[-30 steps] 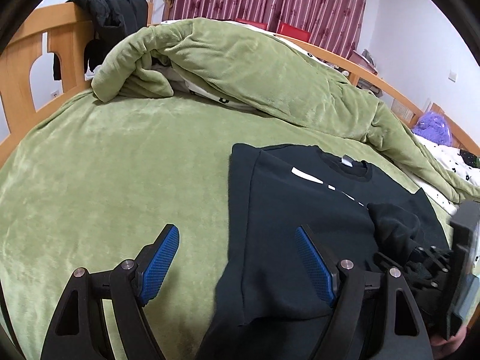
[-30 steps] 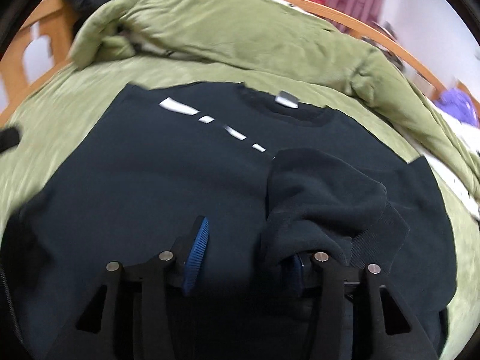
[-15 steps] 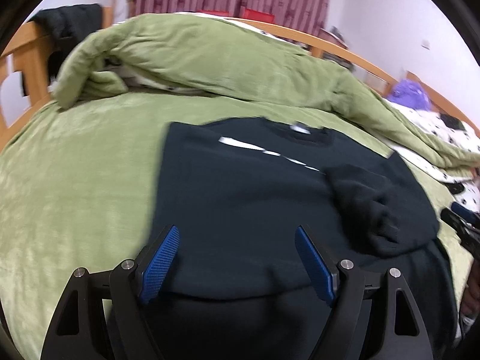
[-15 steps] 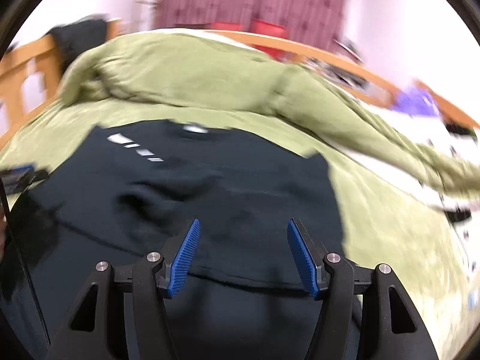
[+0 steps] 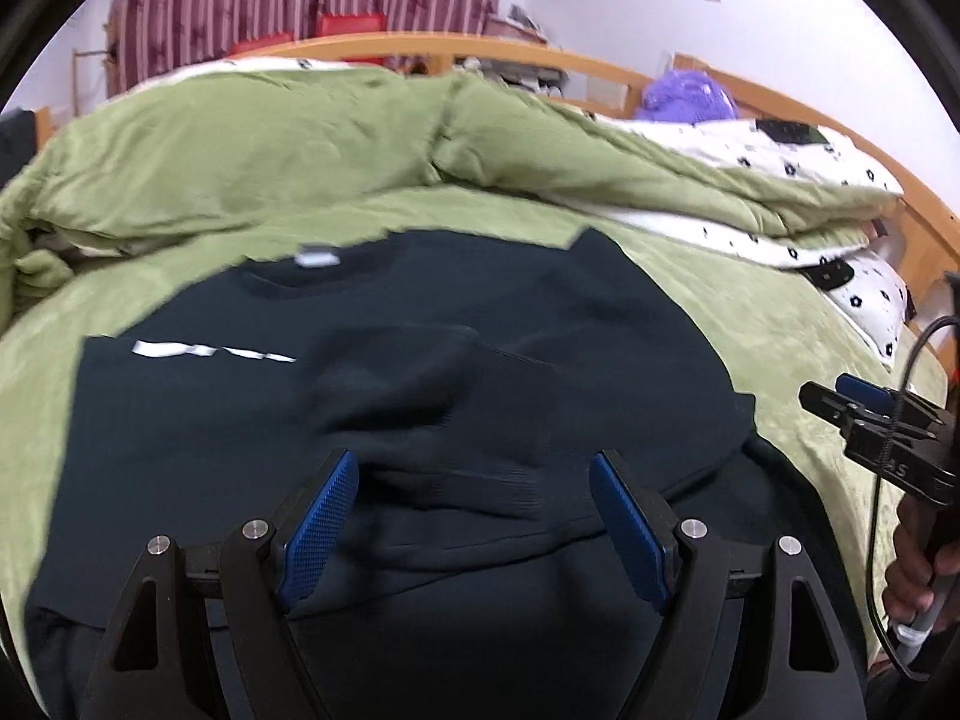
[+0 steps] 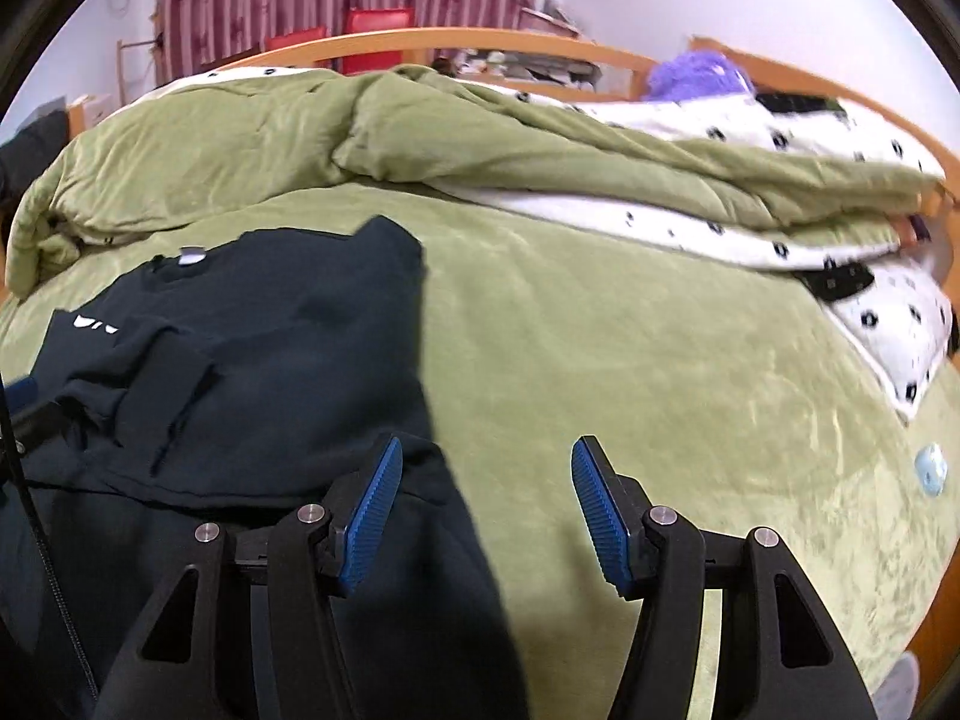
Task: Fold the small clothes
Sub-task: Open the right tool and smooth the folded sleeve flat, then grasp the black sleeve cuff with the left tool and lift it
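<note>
A black sweatshirt (image 5: 198, 420) with a white chest stripe lies flat on the green bed. One sleeve (image 5: 432, 396) lies folded across its chest, cuff toward me. My left gripper (image 5: 474, 516) is open and empty, low over the sleeve cuff and the sweatshirt's lower part. My right gripper (image 6: 480, 504) is open and empty, over the sweatshirt's (image 6: 270, 372) right edge, one finger above the fabric and one above the bedsheet. The right gripper also shows at the right edge of the left wrist view (image 5: 864, 420).
A rumpled green quilt (image 5: 270, 162) with a white dotted lining (image 6: 690, 222) is heaped along the far side of the bed. A wooden bed rail (image 6: 480, 42) runs behind it. A small light-blue object (image 6: 930, 468) lies on the sheet at the right.
My right gripper let go of the sleeve, which now lies on the chest, and swung right to the sweatshirt's edge. My left gripper moved right, from the bare sheet to over the sweatshirt.
</note>
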A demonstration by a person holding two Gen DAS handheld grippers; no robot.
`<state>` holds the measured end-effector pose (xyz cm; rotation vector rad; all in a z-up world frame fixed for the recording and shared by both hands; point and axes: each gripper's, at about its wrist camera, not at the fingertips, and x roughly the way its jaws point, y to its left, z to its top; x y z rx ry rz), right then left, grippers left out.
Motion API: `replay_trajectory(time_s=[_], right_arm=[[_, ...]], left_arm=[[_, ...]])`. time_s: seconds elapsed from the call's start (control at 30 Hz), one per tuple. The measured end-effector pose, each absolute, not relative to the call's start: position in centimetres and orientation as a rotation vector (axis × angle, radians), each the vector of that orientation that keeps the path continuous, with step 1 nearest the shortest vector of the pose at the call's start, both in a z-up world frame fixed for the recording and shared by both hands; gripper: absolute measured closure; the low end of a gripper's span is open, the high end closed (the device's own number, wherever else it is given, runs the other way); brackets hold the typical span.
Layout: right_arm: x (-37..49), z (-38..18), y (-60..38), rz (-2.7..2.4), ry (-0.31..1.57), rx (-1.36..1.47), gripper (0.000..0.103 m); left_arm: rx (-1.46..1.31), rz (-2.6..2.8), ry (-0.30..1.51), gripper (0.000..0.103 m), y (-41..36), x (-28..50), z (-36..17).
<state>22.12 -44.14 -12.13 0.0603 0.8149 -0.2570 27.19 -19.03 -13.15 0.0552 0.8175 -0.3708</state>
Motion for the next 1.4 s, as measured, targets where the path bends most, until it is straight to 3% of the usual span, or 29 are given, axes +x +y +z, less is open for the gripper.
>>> replay_trajectory(time_s=[0.27, 0.53, 0.57, 0.7, 0.77, 0.93, 1.13, 1.4], right_arm=[[21.2, -11.6, -45.2, -0.222, 0.789, 0.108, 0.045], [22.0, -12.7, -45.1, -0.208, 0.809, 0.111, 0.045], [22.2, -12.8, -45.1, -0.209, 0.816, 0.115, 0.045], [22.8, -13.1, -44.6, -0.201, 0.823, 0.123, 0.045], [23.0, -13.1, -44.1, -0.187, 0.821, 0.129, 0.045], [24.1, -13.9, -41.6, -0.131, 0.836, 0.109, 0.045], [25.2, -14.3, -39.2, -0.161, 0.821, 0.076, 0.045], [26.3, -13.2, -37.3, -0.181, 0.766, 0.089, 0.045]], left_arm=[[0.096, -0.323, 0.903, 0.027, -22.8, 29.2, -17.3], [0.18, -0.229, 0.871, 0.026, -23.4, 29.5, -19.1], [0.183, -0.222, 0.869, 0.029, -23.5, 29.6, -19.1], [0.196, -0.218, 0.85, 0.076, -23.2, 30.0, -18.4], [0.194, -0.213, 0.82, 0.082, -22.5, 29.8, -17.4], [0.14, -0.183, 0.75, 0.083, -18.4, 29.5, -14.1], [-0.021, -0.07, 0.705, 0.083, -8.1, 30.2, -10.6], [-0.3, -0.08, 0.845, 0.086, 3.7, 31.5, -14.0]])
